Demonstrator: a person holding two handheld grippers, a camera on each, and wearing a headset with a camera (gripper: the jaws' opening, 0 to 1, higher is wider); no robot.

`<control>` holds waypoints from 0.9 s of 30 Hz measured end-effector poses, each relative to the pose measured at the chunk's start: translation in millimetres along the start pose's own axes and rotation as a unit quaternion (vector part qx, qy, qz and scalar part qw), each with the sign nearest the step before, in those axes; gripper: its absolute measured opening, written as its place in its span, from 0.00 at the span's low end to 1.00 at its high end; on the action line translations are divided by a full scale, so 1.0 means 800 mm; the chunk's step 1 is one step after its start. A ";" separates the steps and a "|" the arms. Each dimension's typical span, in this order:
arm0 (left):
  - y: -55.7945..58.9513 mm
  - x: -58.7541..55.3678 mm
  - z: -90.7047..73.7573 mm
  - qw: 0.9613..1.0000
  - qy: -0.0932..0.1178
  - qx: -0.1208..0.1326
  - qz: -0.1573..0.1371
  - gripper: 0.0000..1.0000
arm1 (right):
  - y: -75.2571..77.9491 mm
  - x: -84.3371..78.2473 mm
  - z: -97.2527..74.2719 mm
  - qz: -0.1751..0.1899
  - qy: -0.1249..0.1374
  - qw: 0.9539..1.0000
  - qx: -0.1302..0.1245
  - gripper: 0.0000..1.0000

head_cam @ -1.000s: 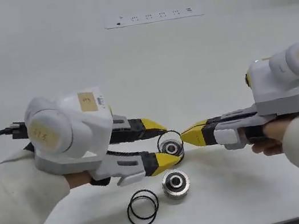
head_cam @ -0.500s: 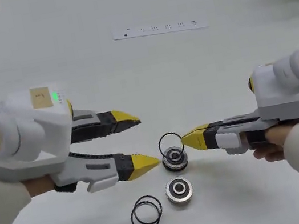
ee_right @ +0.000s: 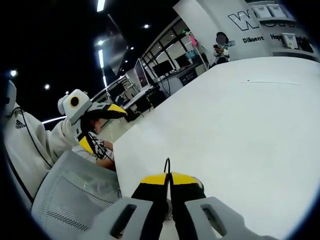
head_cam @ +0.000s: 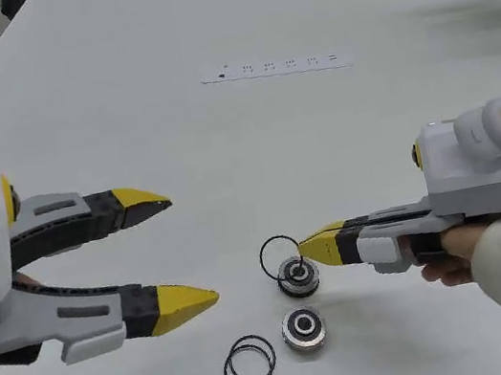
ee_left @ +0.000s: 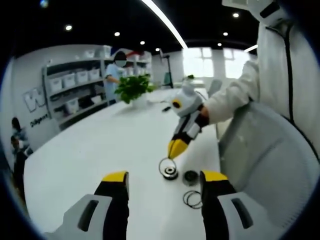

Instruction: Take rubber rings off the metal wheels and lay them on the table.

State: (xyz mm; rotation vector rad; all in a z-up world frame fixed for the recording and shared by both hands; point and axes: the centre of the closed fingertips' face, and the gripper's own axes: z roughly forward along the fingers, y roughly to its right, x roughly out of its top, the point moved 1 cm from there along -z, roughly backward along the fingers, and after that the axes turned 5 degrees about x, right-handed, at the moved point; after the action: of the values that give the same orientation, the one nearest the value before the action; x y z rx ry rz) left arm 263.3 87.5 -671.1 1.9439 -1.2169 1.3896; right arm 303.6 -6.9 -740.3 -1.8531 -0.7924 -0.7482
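head view
far metal wheel (head_cam: 297, 276): landmark; lies flat on the white table (head_cam: 225, 153).
rubber ring (head_cam: 279, 253): black loop standing up from the far metal wheel's left edge, its foot at the wheel.
right gripper (head_cam: 305, 246): reaches in from the far metal wheel's right; jaws pressed together, nipping the rubber ring just above the wheel.
left gripper (head_cam: 190, 249): well to the far metal wheel's left; jaws spread wide, nothing between them.
near metal wheel (head_cam: 303, 327): just nearer than the far metal wheel, apart from it, flat, no ring seen on it.
loose rings (head_cam: 250, 363): two, black, overlapping, flat on the table, nearer and left of the far metal wheel.
power strip (head_cam: 276, 67): well beyond the far metal wheel.

left gripper view
own jaws: wide apart; far metal wheel (ee_left: 170, 172) ahead between them.
right gripper (ee_left: 176, 149): yellow tip just above the far metal wheel, at the rubber ring (ee_left: 166, 164).
loose rings (ee_left: 192, 199): nearer than the far metal wheel, to its right.

right gripper view
own jaws: tips touching; a thin dark strand of the rubber ring (ee_right: 167, 165) rises from between them.
left gripper (ee_right: 102, 127): at left, jaws parted.
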 end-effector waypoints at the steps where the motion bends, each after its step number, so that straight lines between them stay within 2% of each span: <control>1: -0.002 -0.001 -0.005 1.000 0.001 0.006 -0.003 0.60 | -0.003 0.000 0.002 0.000 0.000 1.000 0.003 0.00; 5: -0.007 0.002 -0.017 0.999 0.013 0.026 -0.017 0.63 | -0.009 0.002 0.006 -0.002 -0.001 1.000 0.014 0.00; 9: -0.008 -0.003 -0.025 0.999 0.012 0.039 -0.025 0.67 | -0.015 0.001 0.009 -0.006 -0.005 1.000 0.022 0.00; 16: 0.001 -0.009 -0.039 0.998 0.005 0.049 -0.033 0.72 | -0.029 -0.003 0.017 -0.010 -0.015 0.999 0.037 0.00; 22: 0.006 -0.021 -0.053 0.997 -0.003 0.062 -0.043 0.73 | -0.040 -0.016 0.026 -0.016 -0.037 0.998 0.050 0.00; 27: 0.007 -0.024 -0.060 0.996 0.004 0.073 -0.053 0.73 | -0.048 -0.027 0.033 -0.021 -0.056 0.997 0.059 0.00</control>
State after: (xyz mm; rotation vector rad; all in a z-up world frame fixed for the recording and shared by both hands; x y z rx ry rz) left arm 232.4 128.8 -670.9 2.0679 -1.0173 1.4653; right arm 264.7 25.8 -746.3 -1.7895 -0.9289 -0.6147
